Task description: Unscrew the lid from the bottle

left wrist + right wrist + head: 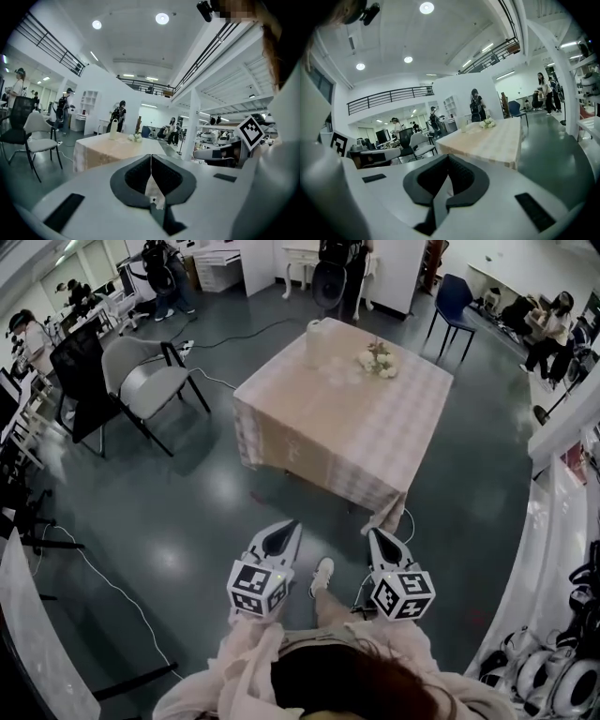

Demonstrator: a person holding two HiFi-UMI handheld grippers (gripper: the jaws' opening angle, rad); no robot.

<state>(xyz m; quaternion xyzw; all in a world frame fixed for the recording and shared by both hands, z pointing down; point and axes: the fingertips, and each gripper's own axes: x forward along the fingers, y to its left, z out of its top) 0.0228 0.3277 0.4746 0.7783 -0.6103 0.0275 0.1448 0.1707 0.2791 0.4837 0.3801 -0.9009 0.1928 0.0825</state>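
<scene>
A pale, whitish bottle (316,338) stands near the far edge of a square table (347,432) covered with a light checked cloth. It also shows as a small upright shape in the left gripper view (114,130) and the right gripper view (464,124). I am standing well back from the table. My left gripper (292,524) and right gripper (372,532) are held side by side close to my body, over the floor, both pointing toward the table. Both are shut with nothing between the jaws, as each one's own view shows (151,157) (448,157).
A small bunch of white flowers (377,360) lies on the table beside the bottle. A grey chair (141,381) stands left of the table and a blue chair (453,298) behind it. Cables run across the dark floor (112,589). People stand at desks around the room.
</scene>
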